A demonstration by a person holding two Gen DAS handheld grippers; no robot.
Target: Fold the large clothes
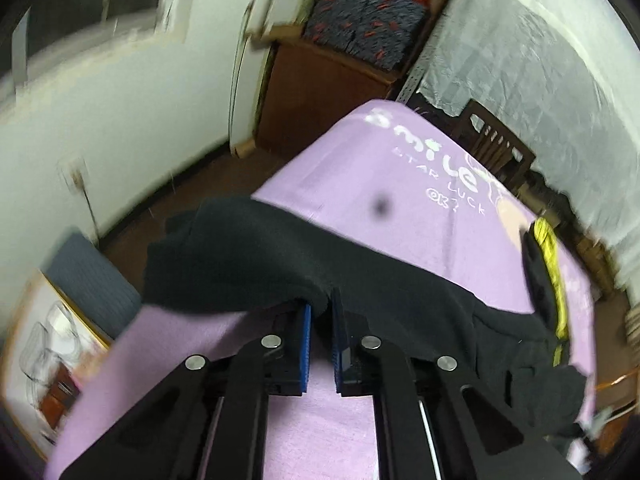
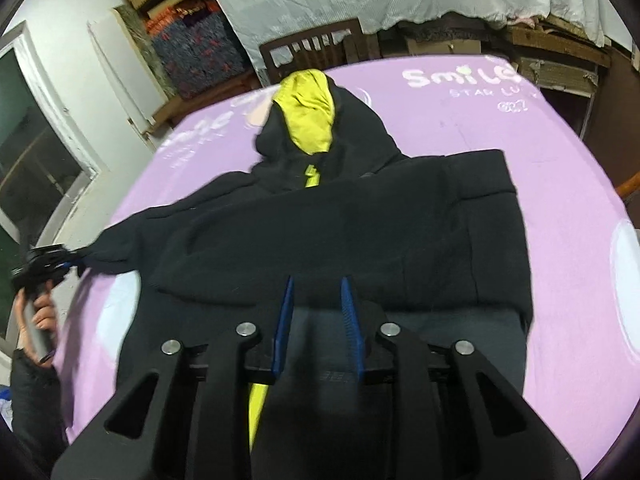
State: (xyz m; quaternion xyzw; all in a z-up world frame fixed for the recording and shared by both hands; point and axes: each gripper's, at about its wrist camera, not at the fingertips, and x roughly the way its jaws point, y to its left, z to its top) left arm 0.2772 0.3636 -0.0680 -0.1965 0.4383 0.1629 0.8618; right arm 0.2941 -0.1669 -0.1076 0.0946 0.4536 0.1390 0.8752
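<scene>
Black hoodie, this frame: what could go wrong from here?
1. The left gripper pinches only a small bit of sleeve on the black hoodie; it might slip out if pulled.
2. The right gripper is open over the body, so nothing pins the cloth; it may drag across the purple table cover.

blur: left view room edges | hidden: hoodie [image 2: 340,220] hem under right gripper [image 2: 318,296]
</scene>
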